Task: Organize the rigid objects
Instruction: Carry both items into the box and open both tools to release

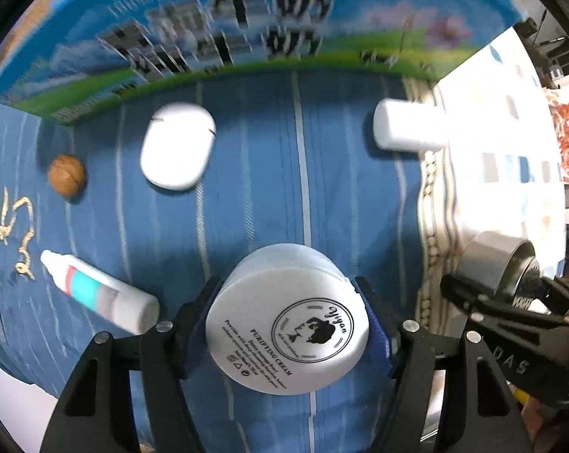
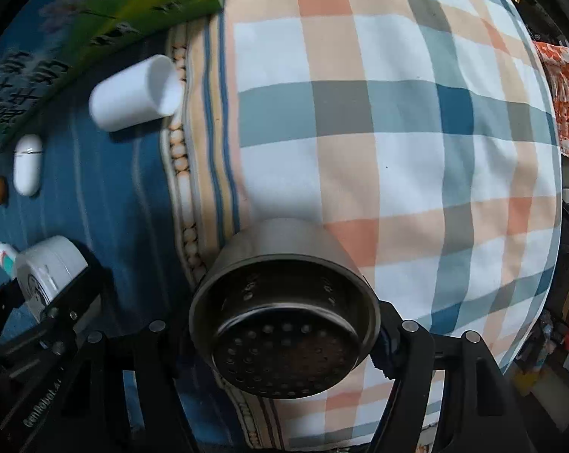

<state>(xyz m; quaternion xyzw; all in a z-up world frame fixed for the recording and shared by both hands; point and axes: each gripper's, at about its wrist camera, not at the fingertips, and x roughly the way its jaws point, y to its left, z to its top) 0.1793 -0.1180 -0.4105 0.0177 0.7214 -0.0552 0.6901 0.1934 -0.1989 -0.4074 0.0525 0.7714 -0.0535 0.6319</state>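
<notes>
White cream jar (image 1: 288,321) sits clenched in the left claw (image 1: 288,324) above the blue striped cloth (image 1: 254,196); the right claw (image 2: 284,336) grasps a steel strainer cup (image 2: 284,321) over checked fabric (image 2: 397,113). Carrying step; next, likely, choosing set-down spots.

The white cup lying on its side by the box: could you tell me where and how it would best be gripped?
Probably across its round wall, near the middle. The white cup lies on its side on the blue cloth, open mouth toward the checked cloth. Come straight down from above, fingers either side of the barrel, crosswise to its axis; the box sits close behind, so keep the far finger slim.
</notes>
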